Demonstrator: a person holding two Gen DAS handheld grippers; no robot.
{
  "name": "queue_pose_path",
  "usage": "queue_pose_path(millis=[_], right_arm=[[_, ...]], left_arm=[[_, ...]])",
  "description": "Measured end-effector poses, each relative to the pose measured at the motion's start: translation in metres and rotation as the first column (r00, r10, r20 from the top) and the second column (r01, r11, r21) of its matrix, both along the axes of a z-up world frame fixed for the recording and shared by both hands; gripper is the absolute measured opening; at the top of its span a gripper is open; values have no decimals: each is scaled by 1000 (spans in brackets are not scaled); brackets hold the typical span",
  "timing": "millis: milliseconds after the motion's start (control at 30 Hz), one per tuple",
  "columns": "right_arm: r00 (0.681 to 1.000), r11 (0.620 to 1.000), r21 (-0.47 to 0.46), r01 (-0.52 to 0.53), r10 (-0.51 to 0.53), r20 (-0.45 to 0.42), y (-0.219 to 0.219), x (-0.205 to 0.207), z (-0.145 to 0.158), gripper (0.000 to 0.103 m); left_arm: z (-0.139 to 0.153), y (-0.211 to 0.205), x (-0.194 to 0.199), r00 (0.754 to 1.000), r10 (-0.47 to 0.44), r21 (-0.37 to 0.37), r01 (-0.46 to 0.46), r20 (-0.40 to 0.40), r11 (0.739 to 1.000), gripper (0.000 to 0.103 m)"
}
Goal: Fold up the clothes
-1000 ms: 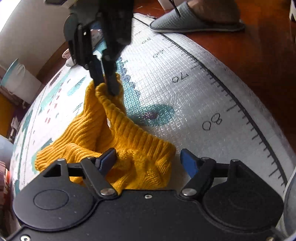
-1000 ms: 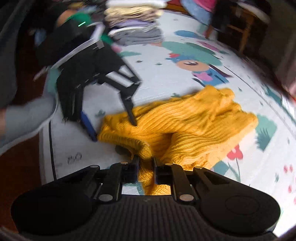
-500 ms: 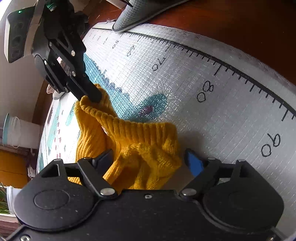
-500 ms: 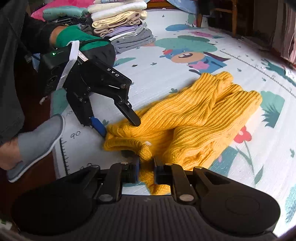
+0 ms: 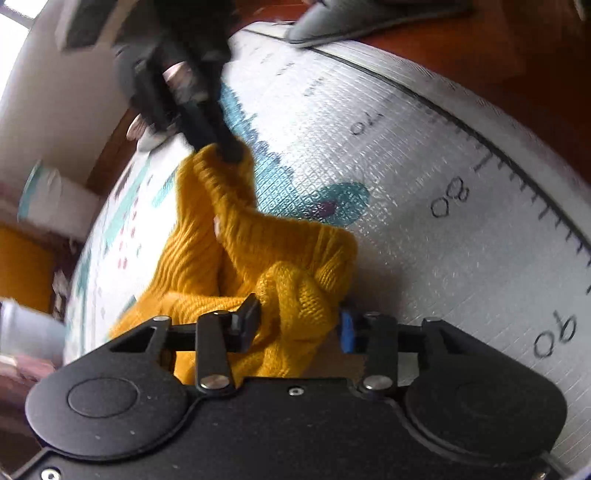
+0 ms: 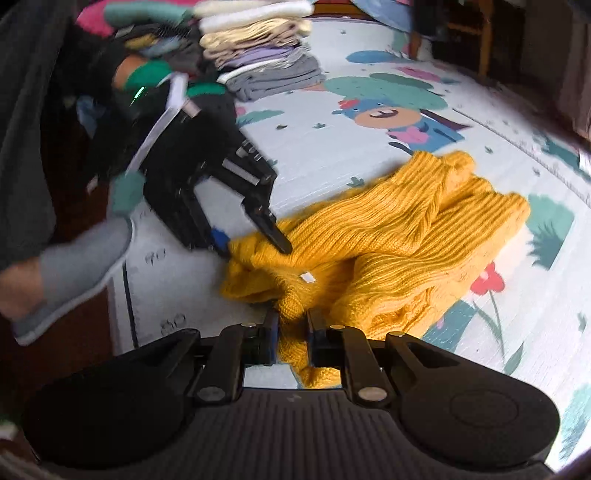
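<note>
A yellow knit sweater (image 5: 258, 236) (image 6: 406, 229) lies crumpled on a printed play mat (image 5: 406, 166) (image 6: 332, 147). My left gripper (image 5: 299, 321) (image 6: 251, 242) has a bunched fold of its near edge between the fingers. Its jaws are closing, and both pads touch the knit. My right gripper (image 6: 291, 332) is shut on another part of the sweater's edge. In the left wrist view the right gripper (image 5: 227, 151) pinches that edge and holds it up in a ridge. The rest of the sweater spreads away across the mat.
A stack of folded clothes (image 6: 258, 48) stands at the mat's far side. A person's foot in a grey slipper (image 6: 74, 266) (image 5: 351, 18) rests at the mat's edge. Dark wooden floor (image 5: 517, 74) borders the mat. A wooden chair (image 6: 480, 37) stands at the back.
The left gripper's jaws have narrowed from wide apart onto the bunched sweater edge. The right gripper has kept its grip on the sweater.
</note>
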State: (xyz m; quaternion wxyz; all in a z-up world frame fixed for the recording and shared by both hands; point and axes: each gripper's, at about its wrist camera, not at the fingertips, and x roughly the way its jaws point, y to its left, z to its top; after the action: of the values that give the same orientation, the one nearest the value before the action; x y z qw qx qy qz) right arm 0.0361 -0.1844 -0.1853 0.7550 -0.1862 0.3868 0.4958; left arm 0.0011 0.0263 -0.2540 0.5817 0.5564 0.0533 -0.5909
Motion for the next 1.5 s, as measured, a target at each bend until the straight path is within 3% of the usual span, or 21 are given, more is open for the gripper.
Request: queue_pose_path(millis=[100, 133, 167, 233, 267, 367, 467, 533, 600, 633, 700, 767, 867, 1100, 1233, 1367, 1433, 1500], right_arm=[[994, 998, -54, -41, 46, 100, 4, -17, -3, 22], [987, 995, -74, -61, 71, 144, 5, -25, -4, 28], [977, 993, -94, -75, 91, 192, 5, -33, -4, 46], [931, 983, -152, -104, 150, 334, 2, -56, -9, 72], [898, 977, -179, -115, 180, 401, -1, -66, -11, 80], [841, 958, -254, -131, 243, 483, -8, -78, -21, 80], [810, 939, -307, -155, 298, 505, -10, -75, -36, 78], [755, 909, -372, -190, 377, 536, -5, -73, -52, 78], [724, 874, -432, -222, 445, 527, -2, -69, -66, 78], [714, 877, -416, -243, 451, 535, -3, -67, -67, 80], [728, 881, -398, -257, 447, 520, -3, -60, -65, 80], [752, 884, -380, -272, 441, 490, -3, -56, -62, 65], [792, 900, -340, -273, 411, 451, -4, -51, -57, 51], [857, 939, -243, -244, 326, 398, -2, -38, -52, 45], [892, 957, -192, -219, 276, 359, -4, -31, -47, 43], [920, 968, -155, -199, 239, 312, -4, -24, -43, 42], [933, 972, -144, -187, 222, 283, -4, -20, -42, 42], [939, 970, -147, -192, 225, 261, -2, -17, -40, 40]], left_arm=[[7, 0, 6, 998, 23, -22, -24, -53, 999, 35], [9, 1, 8, 997, 30, -29, -32, -73, 999, 35], [12, 2, 11, 995, 36, -40, -40, -94, 998, 35], [17, 2, 16, 990, 53, -62, -62, -133, 996, 35], [19, 2, 18, 986, 63, -73, -75, -152, 995, 34], [28, 3, 24, 976, 88, -102, -111, -200, 989, 34], [31, -1, 28, 972, 86, -107, -111, -219, 988, 34], [30, 1, 27, 977, 66, -88, -85, -203, 992, 34], [29, 4, 25, 984, 34, -60, -45, -173, 997, 34], [29, 4, 24, 985, 28, -55, -38, -170, 998, 34], [28, 2, 23, 988, 31, -59, -40, -154, 997, 39], [26, 5, 17, 990, 61, -89, -73, -125, 993, 49], [14, 4, 8, 974, 170, -139, -190, -149, 972, 51], [0, 1, -23, 949, 303, -221, -314, -83, 923, 54], [-8, -1, -37, 957, 288, -225, -285, -19, 932, 60], [-16, -8, -39, 964, 230, -216, -199, 130, 956, 61], [-19, -14, -34, 968, 204, -158, -180, 146, 971, 53], [-13, -17, -26, 973, 211, -131, -198, 93, 971, 41]])
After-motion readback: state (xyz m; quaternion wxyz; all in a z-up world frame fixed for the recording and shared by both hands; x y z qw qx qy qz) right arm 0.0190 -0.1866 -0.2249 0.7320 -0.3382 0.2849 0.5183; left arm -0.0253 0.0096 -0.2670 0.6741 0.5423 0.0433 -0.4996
